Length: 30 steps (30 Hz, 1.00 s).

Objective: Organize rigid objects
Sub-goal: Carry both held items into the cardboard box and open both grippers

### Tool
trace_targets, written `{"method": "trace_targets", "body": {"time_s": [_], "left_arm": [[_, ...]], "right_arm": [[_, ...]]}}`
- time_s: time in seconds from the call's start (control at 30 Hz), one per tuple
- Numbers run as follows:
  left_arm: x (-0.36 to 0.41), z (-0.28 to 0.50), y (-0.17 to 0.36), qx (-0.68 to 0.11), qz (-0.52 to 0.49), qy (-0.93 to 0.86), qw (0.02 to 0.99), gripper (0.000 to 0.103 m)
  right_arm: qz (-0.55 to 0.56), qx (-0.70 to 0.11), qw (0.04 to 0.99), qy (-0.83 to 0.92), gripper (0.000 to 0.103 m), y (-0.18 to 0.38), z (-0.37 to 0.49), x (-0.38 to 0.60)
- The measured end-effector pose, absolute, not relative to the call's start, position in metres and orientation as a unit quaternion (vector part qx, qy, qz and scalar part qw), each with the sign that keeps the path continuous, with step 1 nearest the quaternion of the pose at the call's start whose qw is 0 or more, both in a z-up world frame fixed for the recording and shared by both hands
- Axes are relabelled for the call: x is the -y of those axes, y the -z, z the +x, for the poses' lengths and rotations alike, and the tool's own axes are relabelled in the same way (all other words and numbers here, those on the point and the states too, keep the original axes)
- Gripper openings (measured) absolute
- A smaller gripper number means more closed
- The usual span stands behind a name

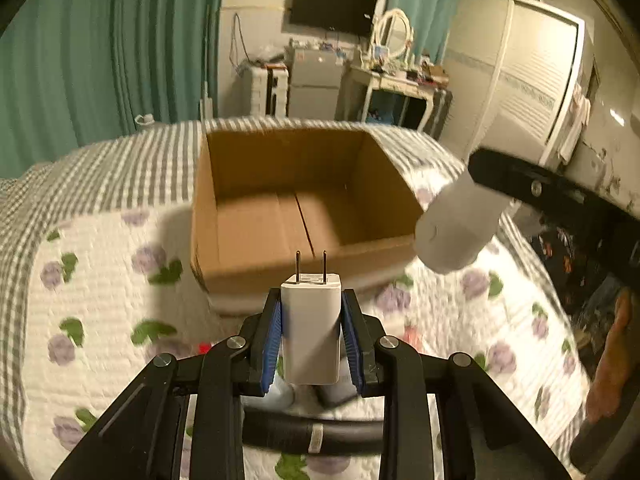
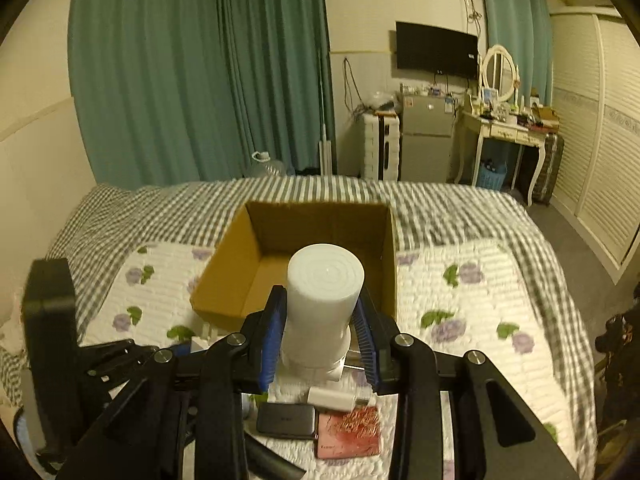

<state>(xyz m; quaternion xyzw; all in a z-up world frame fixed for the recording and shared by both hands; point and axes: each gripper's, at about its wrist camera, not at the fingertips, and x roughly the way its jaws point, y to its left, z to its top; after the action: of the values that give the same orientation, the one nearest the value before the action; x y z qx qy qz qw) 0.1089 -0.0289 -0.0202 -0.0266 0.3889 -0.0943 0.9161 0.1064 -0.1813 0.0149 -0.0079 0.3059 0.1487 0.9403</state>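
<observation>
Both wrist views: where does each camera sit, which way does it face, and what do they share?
Left wrist: on the left gripper, facing the cardboard box; it clamps a white charger, with the other gripper's white cylinder at right.
Right wrist: on the right gripper, facing the box from higher up, holding the cylinder; small items lie below.
Shared: box, floral quilt, television.

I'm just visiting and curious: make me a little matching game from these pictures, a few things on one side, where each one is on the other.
Things:
1. plug adapter
2. white bottle
3. cardboard box
4. pink card

Places:
A. open, on the bed
B. flat on the quilt, below the right gripper
C. held in the left gripper
D. held in the right gripper

Pairs: 1-C, 2-D, 3-A, 4-B
</observation>
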Motion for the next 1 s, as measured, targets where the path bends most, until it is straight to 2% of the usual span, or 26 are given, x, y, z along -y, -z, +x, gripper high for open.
{"method": "trace_targets", "body": {"time_s": [0.27,0.47,0.77,0.83,0.87,0.9,0.93,0.97,1.0], "left_arm": [[0.009,0.17,-0.01,-0.358,-0.047,0.051,0.931,0.029],[-0.005,0.223,0.019,-0.393,-0.085,0.013,0.916,0.029],[0.009,0.225,0.06,-0.425,-0.04,0.027,0.904,0.029],[0.007,0.223,0.062,-0.432,-0.043,0.021,0.901,0.032],[0.004,0.221,0.059,-0.43,-0.046,0.018,0.901,0.038],[0.003,0.218,0.055,-0.424,-0.048,0.014,0.904,0.045],[0.001,0.215,0.05,-0.415,-0.051,0.019,0.908,0.052],[0.0,0.212,0.044,-0.411,-0.048,0.018,0.91,0.058],[-0.001,0.209,0.037,-0.404,-0.044,0.013,0.914,0.059]], "right_arm": [[-0.022,-0.293,0.946,-0.14,0.033,-0.028,0.159,0.172],[0.002,-0.332,0.934,-0.131,0.033,0.005,0.204,0.175],[0.012,-0.371,0.92,-0.128,0.033,0.044,0.225,0.177],[0.01,-0.378,0.917,-0.128,0.034,0.047,0.225,0.175],[0.007,-0.375,0.918,-0.125,0.034,0.045,0.223,0.174],[0.005,-0.371,0.921,-0.119,0.04,0.043,0.221,0.174],[0.006,-0.368,0.923,-0.111,0.054,0.039,0.218,0.177],[0.011,-0.366,0.924,-0.109,0.06,0.035,0.217,0.18],[0.016,-0.362,0.926,-0.106,0.064,0.03,0.214,0.183]]}}
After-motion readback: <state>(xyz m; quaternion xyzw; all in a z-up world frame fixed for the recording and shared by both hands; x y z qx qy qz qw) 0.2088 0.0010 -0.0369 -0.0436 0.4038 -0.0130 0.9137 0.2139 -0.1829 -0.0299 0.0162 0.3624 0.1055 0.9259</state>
